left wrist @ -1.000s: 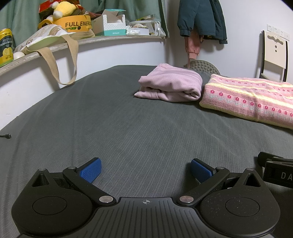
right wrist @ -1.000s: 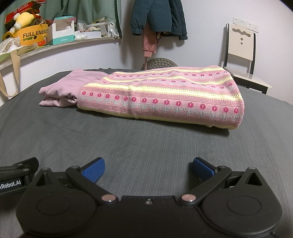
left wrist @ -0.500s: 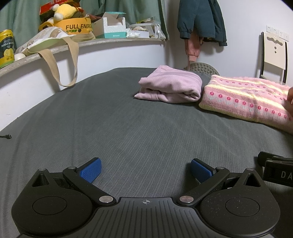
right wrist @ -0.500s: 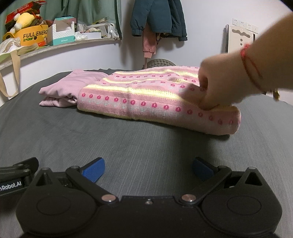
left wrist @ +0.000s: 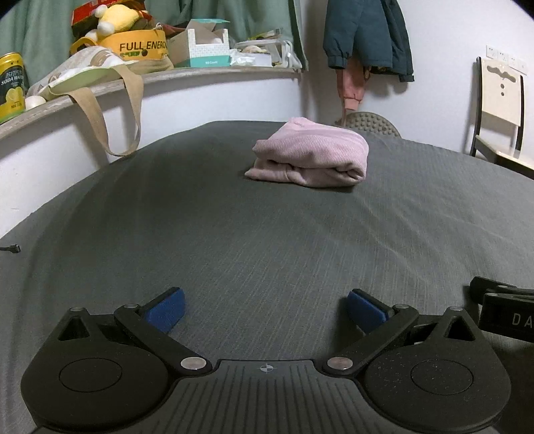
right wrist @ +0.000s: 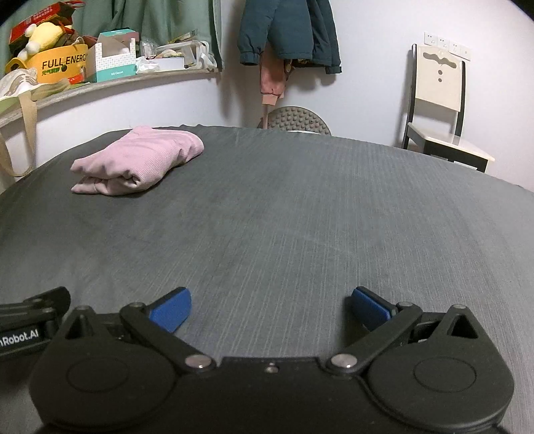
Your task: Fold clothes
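A folded pale pink garment [left wrist: 310, 160] lies at the far side of the dark grey bed sheet [left wrist: 267, 240]; the right wrist view has the same garment [right wrist: 137, 160] at far left. My left gripper [left wrist: 265, 308] rests low on the sheet near the front, open, nothing between its blue pads. My right gripper [right wrist: 270, 308] rests beside it, also open and empty. Each gripper's body shows at the edge of the other's view. No patterned knit is in sight.
A curved shelf [left wrist: 200, 71] along the left wall carries a tote bag [left wrist: 100, 86], a can, boxes and a plush toy. Jackets [right wrist: 290, 30] hang on the back wall. A chair [right wrist: 437, 110] stands at far right, a round studded cushion [right wrist: 295, 120] behind the bed.
The pink-and-yellow patterned knit beside the pink garment is gone; a hand took hold of it half a second ago. Both grippers have stayed still and open.
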A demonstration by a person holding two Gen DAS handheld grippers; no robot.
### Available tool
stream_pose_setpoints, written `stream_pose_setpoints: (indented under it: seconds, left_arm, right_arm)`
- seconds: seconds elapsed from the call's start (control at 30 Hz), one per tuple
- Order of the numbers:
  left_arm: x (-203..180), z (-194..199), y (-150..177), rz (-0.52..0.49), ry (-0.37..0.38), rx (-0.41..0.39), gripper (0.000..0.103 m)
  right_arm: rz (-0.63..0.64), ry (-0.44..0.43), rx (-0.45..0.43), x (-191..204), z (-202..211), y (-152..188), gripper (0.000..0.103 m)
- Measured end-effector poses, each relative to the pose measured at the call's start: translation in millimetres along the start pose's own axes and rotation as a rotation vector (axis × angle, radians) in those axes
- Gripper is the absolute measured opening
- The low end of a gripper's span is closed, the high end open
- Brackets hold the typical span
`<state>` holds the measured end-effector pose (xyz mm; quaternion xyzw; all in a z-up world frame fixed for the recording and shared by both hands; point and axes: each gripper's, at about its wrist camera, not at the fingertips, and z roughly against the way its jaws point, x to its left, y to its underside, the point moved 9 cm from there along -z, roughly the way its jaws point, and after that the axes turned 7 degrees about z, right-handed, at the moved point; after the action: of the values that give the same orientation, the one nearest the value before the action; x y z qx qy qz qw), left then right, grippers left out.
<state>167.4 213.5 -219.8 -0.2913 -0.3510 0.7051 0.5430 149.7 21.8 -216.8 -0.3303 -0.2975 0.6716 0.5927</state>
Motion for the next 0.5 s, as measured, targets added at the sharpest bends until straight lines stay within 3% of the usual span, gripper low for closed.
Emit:
stream_pose_setpoints:
  seconds: [0.5]
  left_arm:
    - [-0.7, -0.7, -0.2, 0.0, 0.0, 0.003, 0.103]
  right_arm:
    - [0.0, 0.0, -0.003, -0.1, -0.1, 1.4, 0.103]
